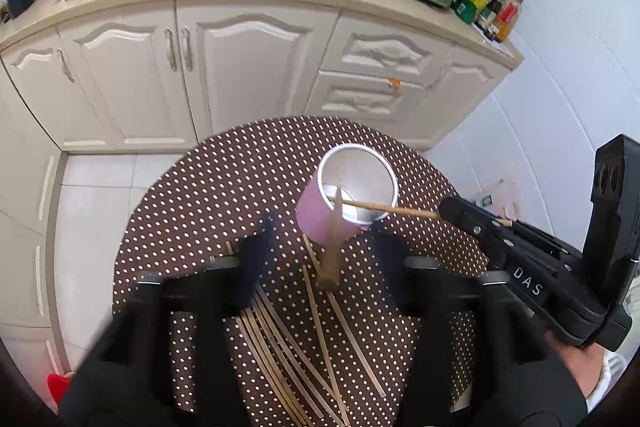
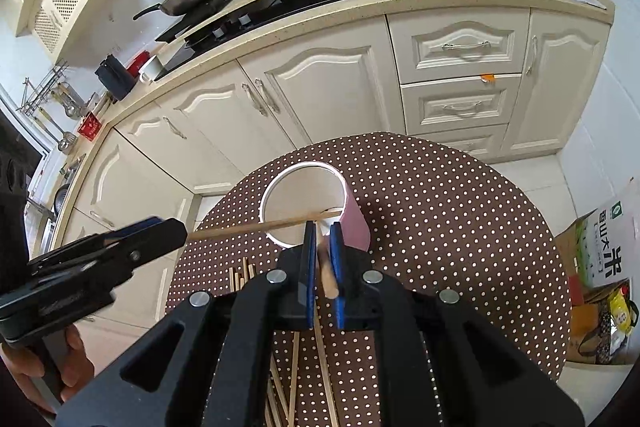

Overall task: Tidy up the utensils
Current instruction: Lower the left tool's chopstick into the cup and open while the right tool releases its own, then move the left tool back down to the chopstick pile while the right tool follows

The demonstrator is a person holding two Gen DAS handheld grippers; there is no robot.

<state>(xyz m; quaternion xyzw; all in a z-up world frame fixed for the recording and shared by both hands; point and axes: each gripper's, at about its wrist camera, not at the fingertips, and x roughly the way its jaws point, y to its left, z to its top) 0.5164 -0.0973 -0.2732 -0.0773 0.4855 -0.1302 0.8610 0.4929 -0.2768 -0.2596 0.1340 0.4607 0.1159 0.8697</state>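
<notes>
- Left wrist view: your left hand-held gripper hangs over the near part of the dotted worktop. Its jaws stand wide apart and its fingers are blurred.
- The left chopstick, also blurred, stands in the gap between those fingers. It seems to touch neither, and its far end points into the cup.
- The pink cup stands on the worktop just beyond the fingers, its white mouth facing the camera.
- Your right hand-held gripper comes in from the right, pinched on the right chopstick. That stick's free end reaches across the cup's mouth.
- The loose chopsticks lie fanned on the worktop under your left hand-held gripper, near the cup.
- Right wrist view: your right hand-held gripper has its blue pads clamped narrowly on the right chopstick, which points forward into the cup.
- Your left hand-held gripper sits at the left. How far it is open cannot be told from here.
- The left chopstick runs from its tip to the cup's mouth.
- The loose chopsticks lie on the worktop beneath your right hand-held gripper.
</notes>
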